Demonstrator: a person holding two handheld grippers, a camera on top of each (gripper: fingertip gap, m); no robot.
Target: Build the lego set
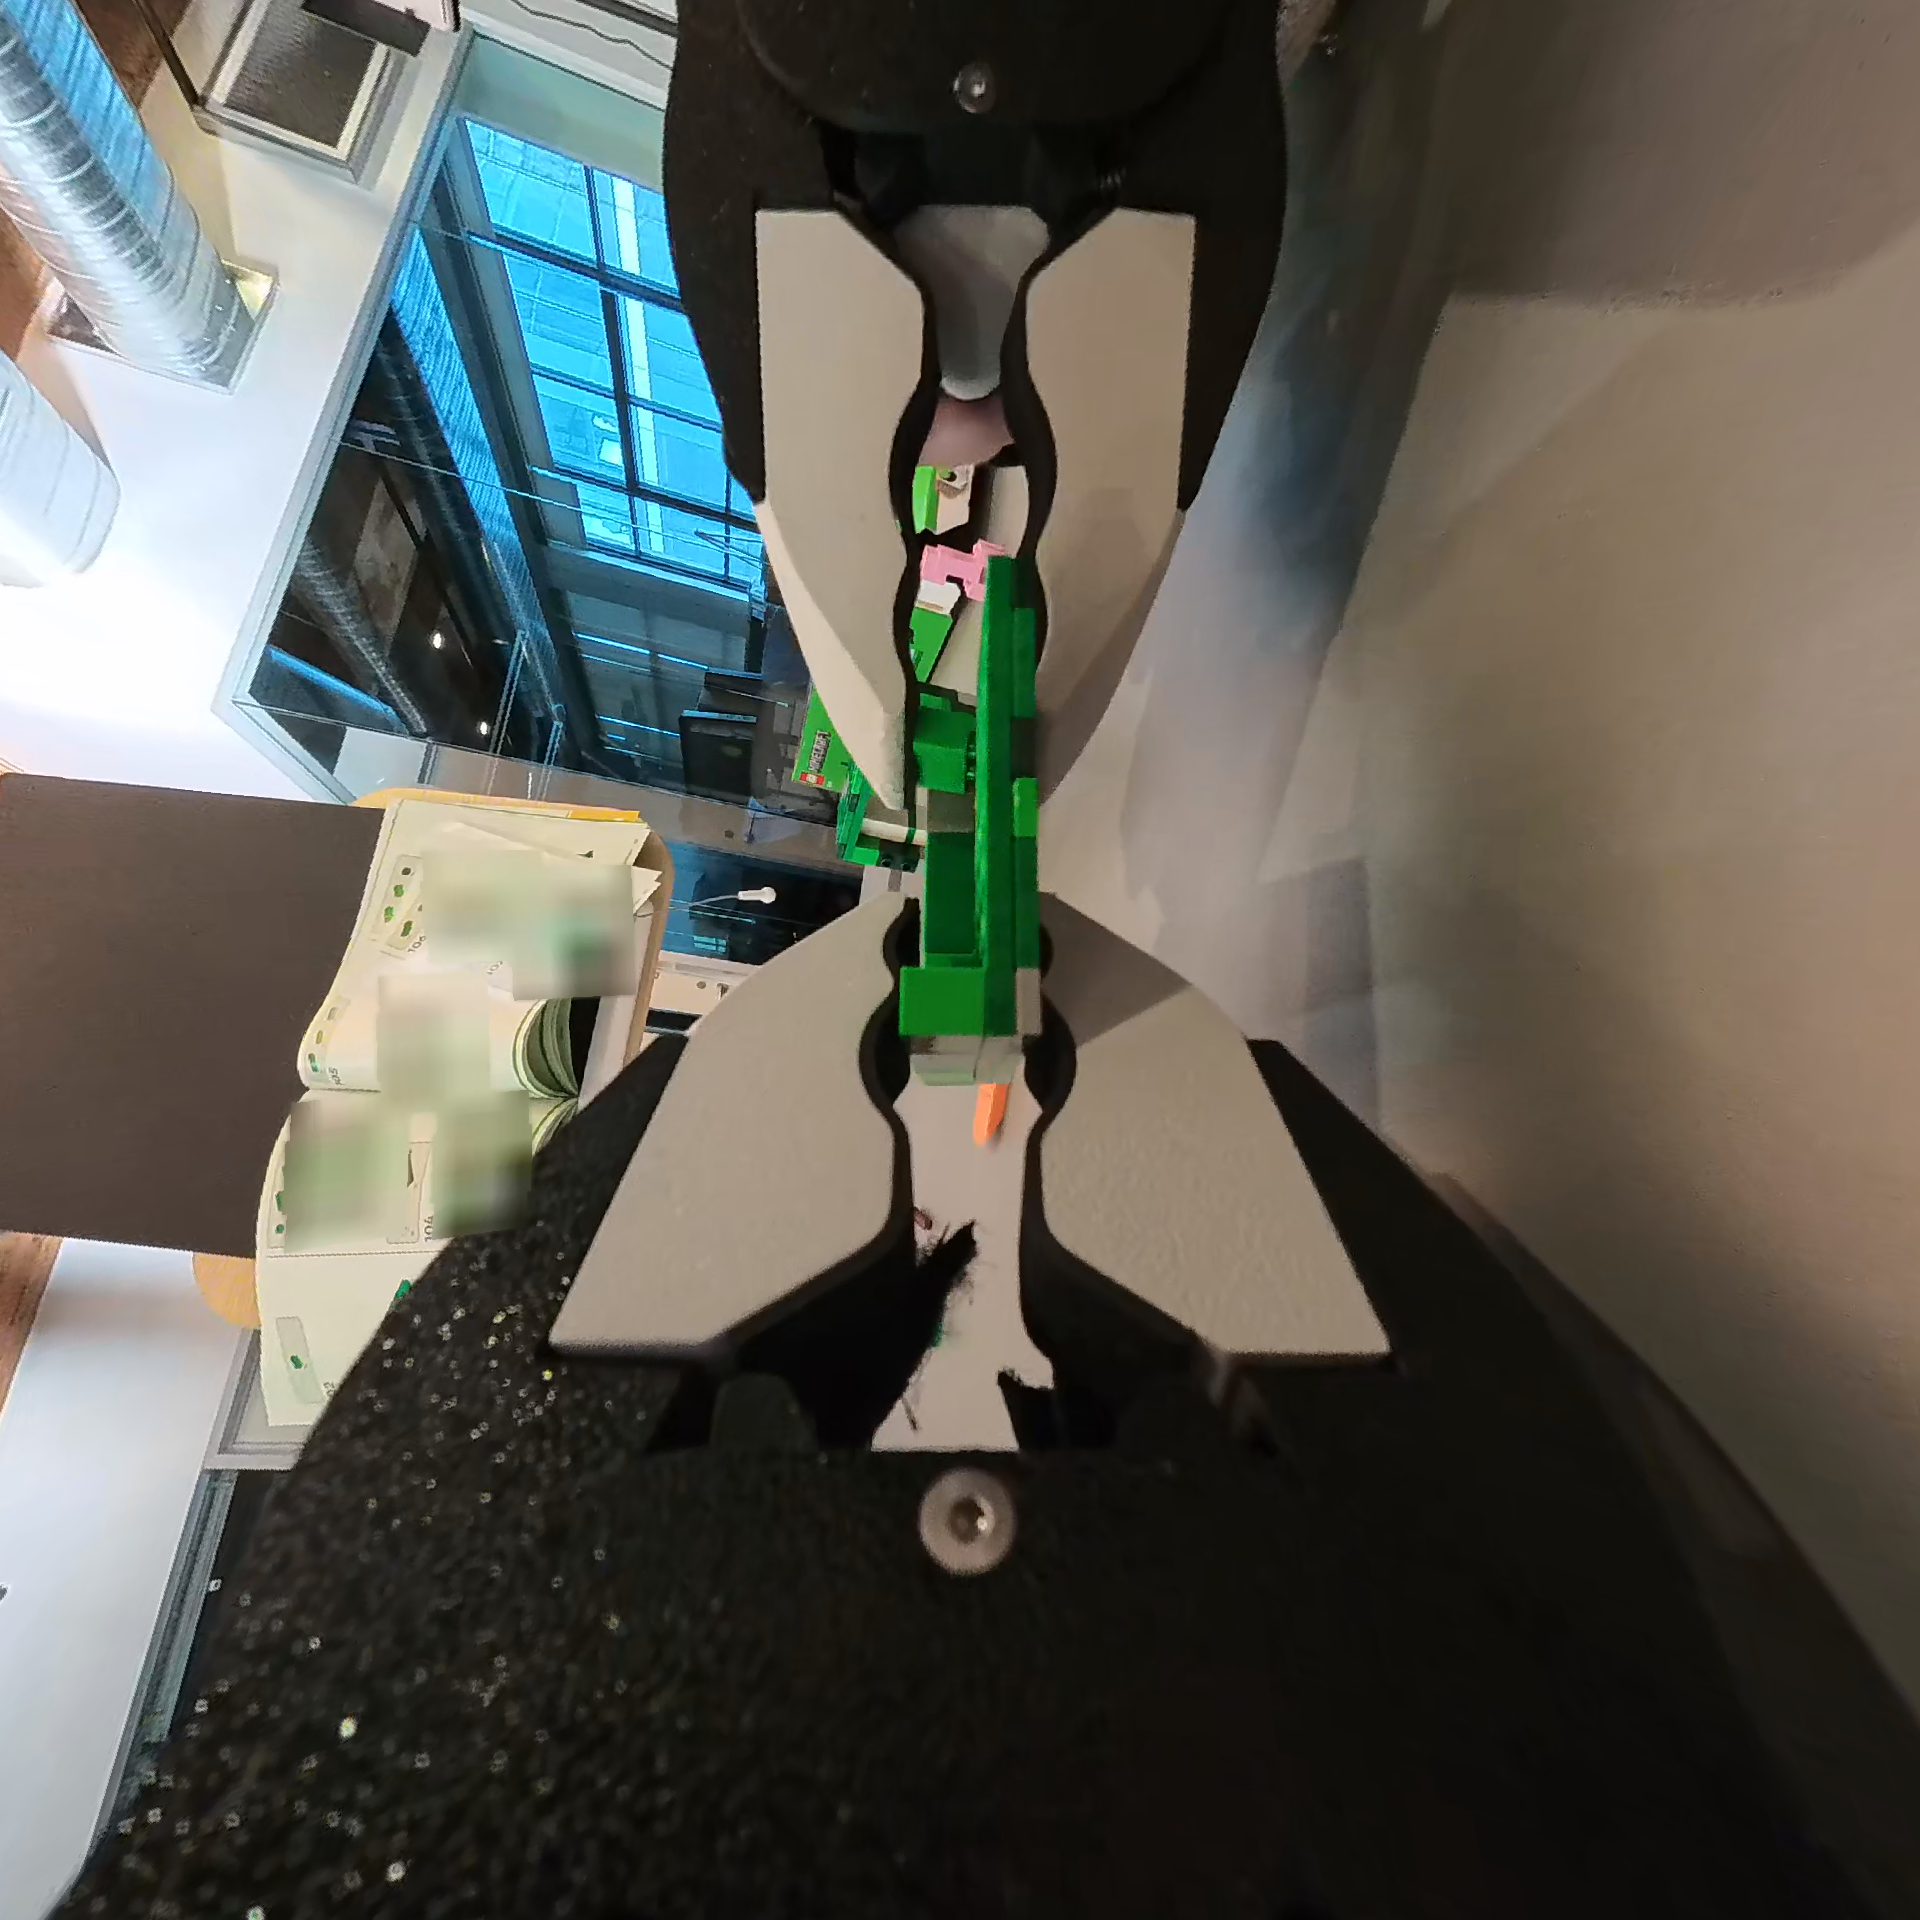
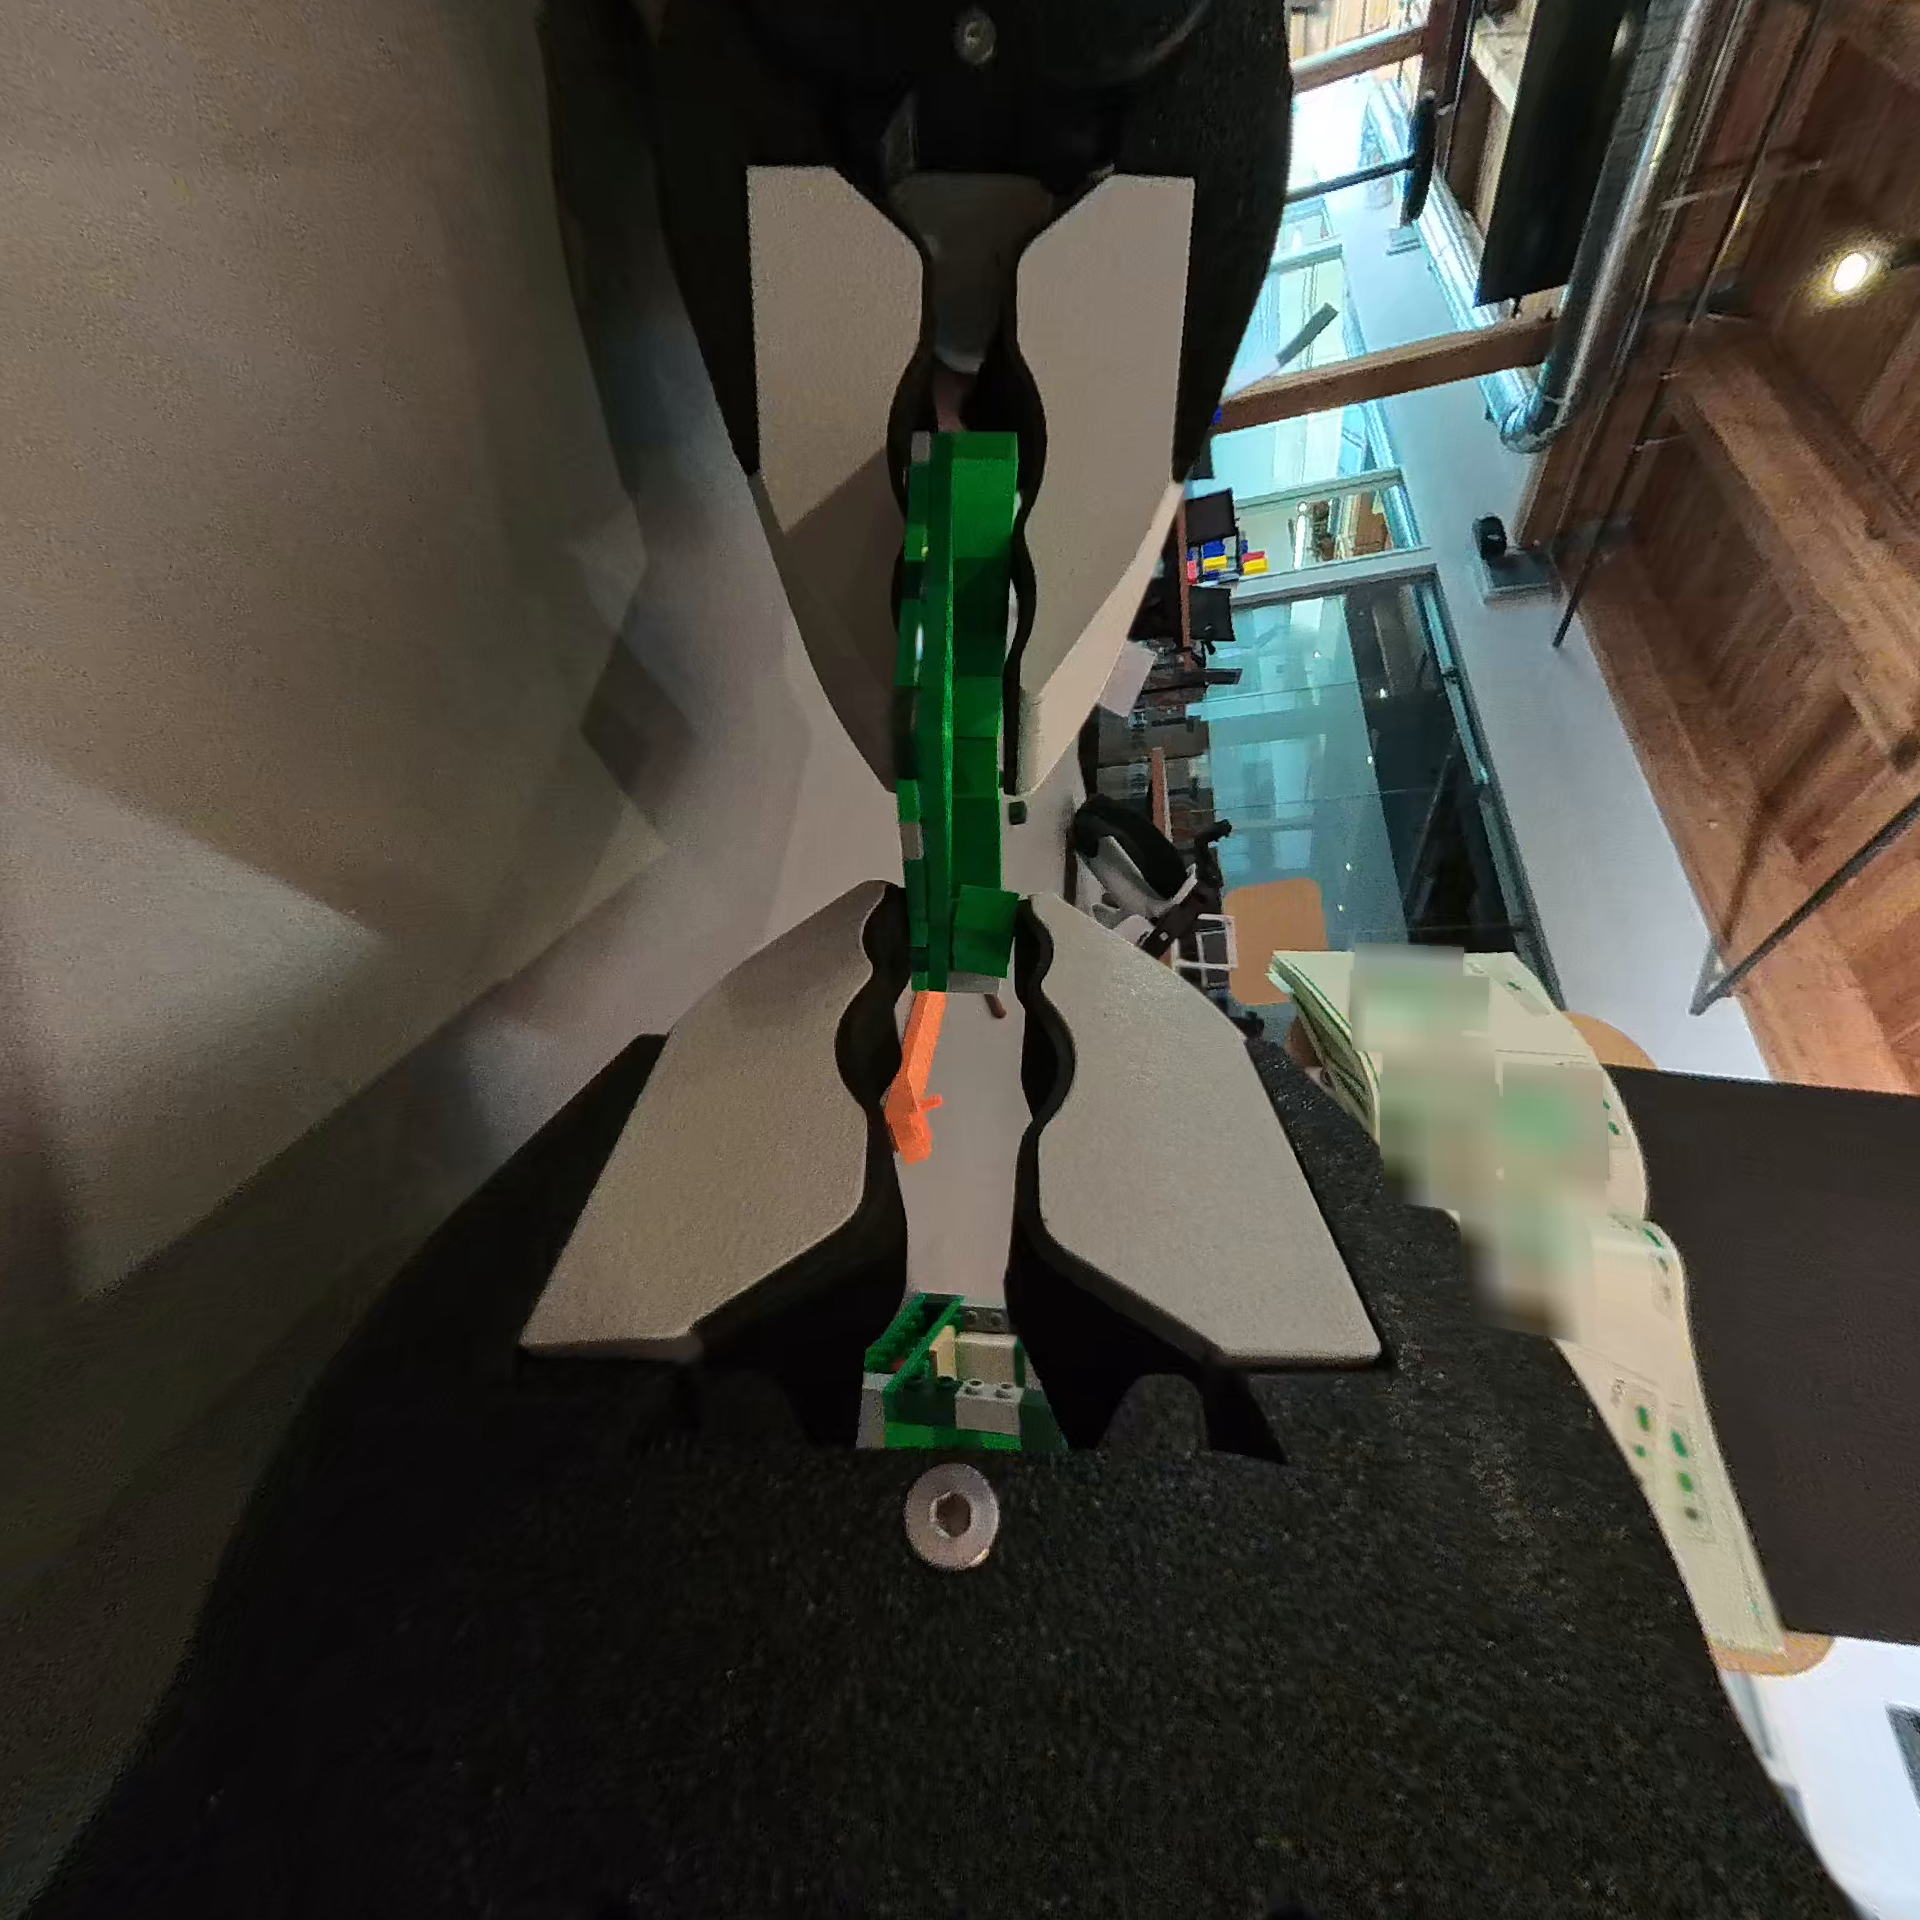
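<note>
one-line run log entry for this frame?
left hand-held gripper: shut on green lego assembly | right hand-held gripper: shut on same assembly | orange piece: loose

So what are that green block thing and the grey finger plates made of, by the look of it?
The green lego assembly looks like hard moulded plastic, glossy, with light glinting off its flat faces and crisp stepped edges. The grey fingers of the right hand-held gripper look matte and finely grainy, possibly printed plastic; it's hard to be sure.
</note>
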